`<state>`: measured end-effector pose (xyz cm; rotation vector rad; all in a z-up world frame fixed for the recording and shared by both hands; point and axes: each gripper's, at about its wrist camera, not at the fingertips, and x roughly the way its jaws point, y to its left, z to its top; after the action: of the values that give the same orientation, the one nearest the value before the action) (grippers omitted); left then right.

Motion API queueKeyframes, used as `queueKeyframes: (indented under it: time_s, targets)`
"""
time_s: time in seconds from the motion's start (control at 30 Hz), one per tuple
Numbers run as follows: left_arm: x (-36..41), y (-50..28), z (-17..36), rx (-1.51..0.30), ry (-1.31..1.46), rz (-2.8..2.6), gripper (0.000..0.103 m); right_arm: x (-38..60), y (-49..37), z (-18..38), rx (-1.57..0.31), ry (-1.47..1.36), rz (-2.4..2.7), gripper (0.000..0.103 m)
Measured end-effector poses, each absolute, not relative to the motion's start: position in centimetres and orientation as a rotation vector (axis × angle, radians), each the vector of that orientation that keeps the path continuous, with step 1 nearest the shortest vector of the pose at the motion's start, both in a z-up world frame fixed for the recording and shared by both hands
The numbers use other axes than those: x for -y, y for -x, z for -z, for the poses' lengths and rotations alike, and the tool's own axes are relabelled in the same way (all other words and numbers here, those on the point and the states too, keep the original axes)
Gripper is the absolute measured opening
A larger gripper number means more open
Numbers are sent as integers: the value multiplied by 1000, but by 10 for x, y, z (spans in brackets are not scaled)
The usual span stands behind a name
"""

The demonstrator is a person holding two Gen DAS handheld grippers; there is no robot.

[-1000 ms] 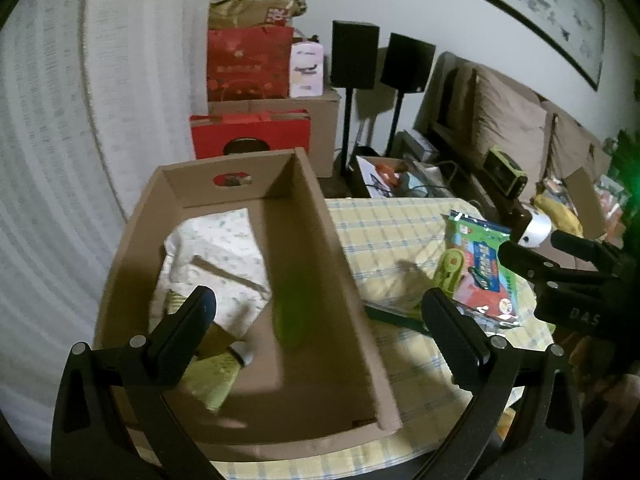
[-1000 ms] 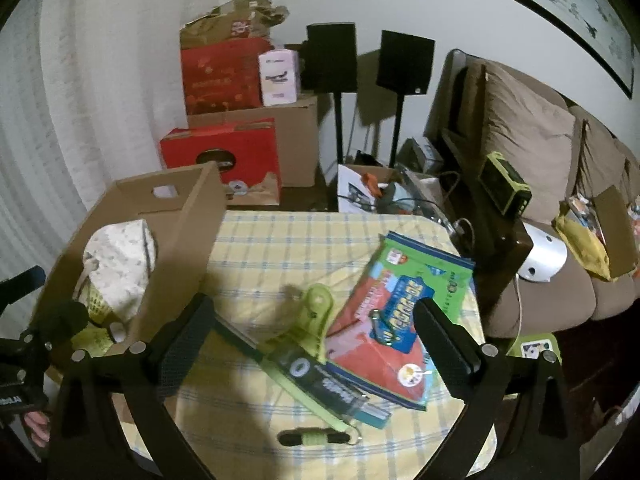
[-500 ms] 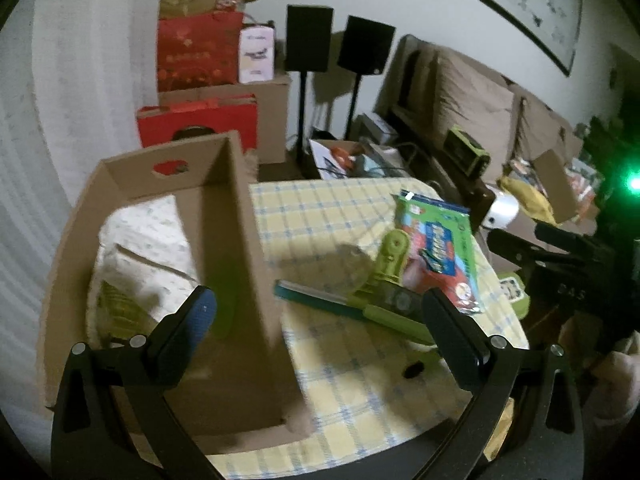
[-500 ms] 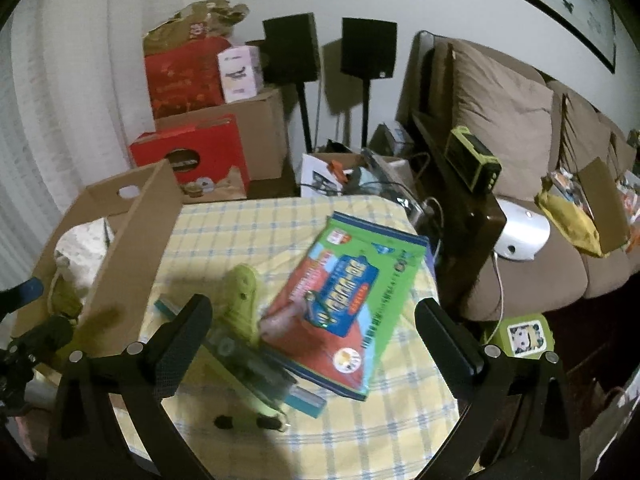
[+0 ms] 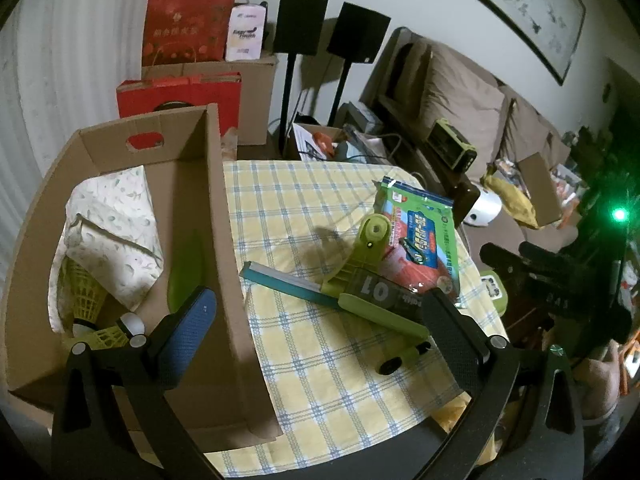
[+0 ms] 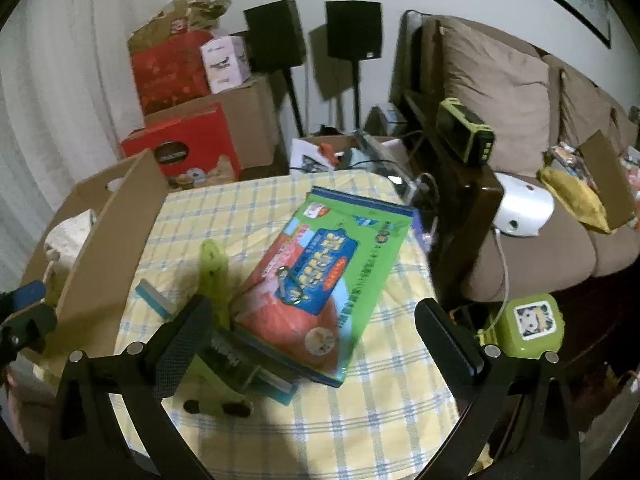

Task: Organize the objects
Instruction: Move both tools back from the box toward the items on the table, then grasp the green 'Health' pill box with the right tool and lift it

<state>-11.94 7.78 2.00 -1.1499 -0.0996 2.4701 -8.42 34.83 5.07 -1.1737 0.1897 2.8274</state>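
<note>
Your cardboard box (image 5: pixel 208 216) sits on the table's left, already holding cloth and shuttlecocks. The green packet (image 6: pixel 332 280) lies flat on the checked tablecloth (image 6: pixel 360 432), overlapping the green tool (image 5: pixel 360 280). Both your right gripper (image 6: pixel 316 344) and left gripper (image 5: pixel 316 336) hang with jaws spread, empty. Approach the packet's free edge low, and pinch it clear of the tool.

Cardboard box (image 5: pixel 216 216) sits on left side of table (image 5: pixel 320 360); inside it a cloth bundle (image 5: pixel 112 232) at back-left, shuttlecocks (image 5: pixel 86 300) below it toward the front. Right of box on the tablecloth: lint roller (image 5: pixel 360 292) lying flat, packet (image 6: pixel 328 276) just right of it, resting partly on it. Speakers (image 6: pixel 316 32) and stacked boxes (image 6: pixel 188 92) behind table; sofa (image 6: pixel 540 160) to the right.
</note>
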Motion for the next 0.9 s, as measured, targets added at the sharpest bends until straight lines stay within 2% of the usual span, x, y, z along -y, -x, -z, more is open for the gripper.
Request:
queueKeyframes:
  time_s: [0.3,0.5,0.73,0.9]
  targets:
    - [-77,119,-15,123,1172,-2457,103,-308,93,-23,-29,1317,-2986,99]
    - [-75,117,-16,132,1169,-2459,103,-278,108,2,205,1444,-3034,91]
    - [-67,117,-17,151,1171,-2465,103,-259,114,17,402,1519,-3055,86]
    - [-65,117,-16,161,1179,-2459,103,-251,122,29,530,1603,-3040,69]
